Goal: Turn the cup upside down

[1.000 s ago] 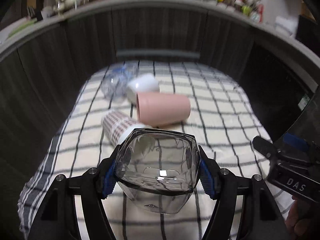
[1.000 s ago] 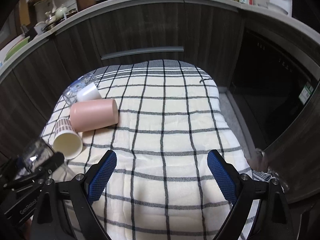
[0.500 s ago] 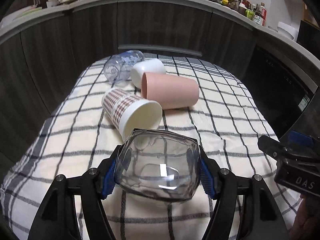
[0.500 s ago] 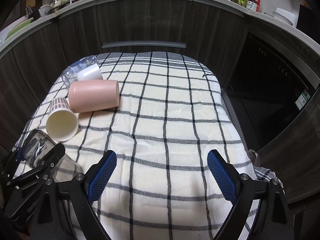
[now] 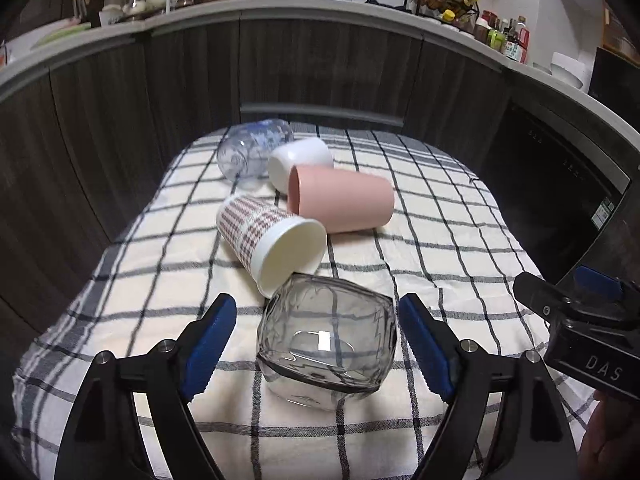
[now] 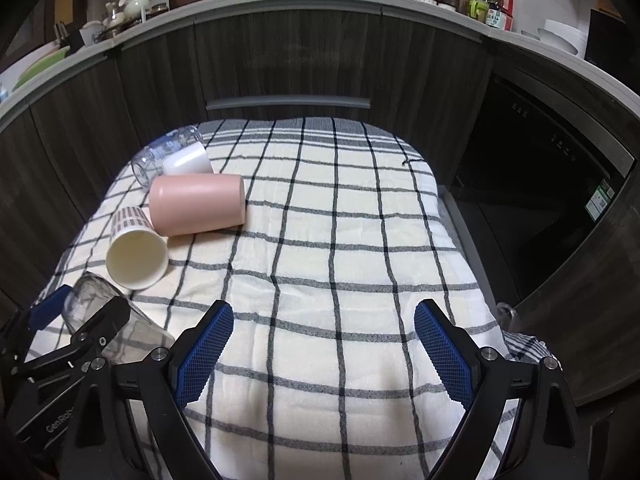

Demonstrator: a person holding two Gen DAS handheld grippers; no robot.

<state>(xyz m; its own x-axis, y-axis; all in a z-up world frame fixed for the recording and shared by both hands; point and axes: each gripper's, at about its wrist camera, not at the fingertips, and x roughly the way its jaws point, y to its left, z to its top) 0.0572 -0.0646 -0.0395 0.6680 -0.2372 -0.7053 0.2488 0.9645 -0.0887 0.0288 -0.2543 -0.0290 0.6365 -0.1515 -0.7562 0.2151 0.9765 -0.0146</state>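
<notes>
So the left gripper (image 5: 316,340) has its blue pads spread wide, not touching anything. Between them sits the clear glass cup (image 5: 328,340), mouth down on the checked cloth (image 5: 440,240), maybe tilted a bit, hard to tell through the glass. Just behind it the patterned paper cup (image 5: 268,240) lies on its side, its rim about touching the glass. Then the pink cup (image 5: 344,204), white cup (image 5: 300,160) and clear bottle (image 5: 252,150), all lying down. Over on the right, the right gripper (image 6: 324,350) is spread too, over bare cloth.
</notes>
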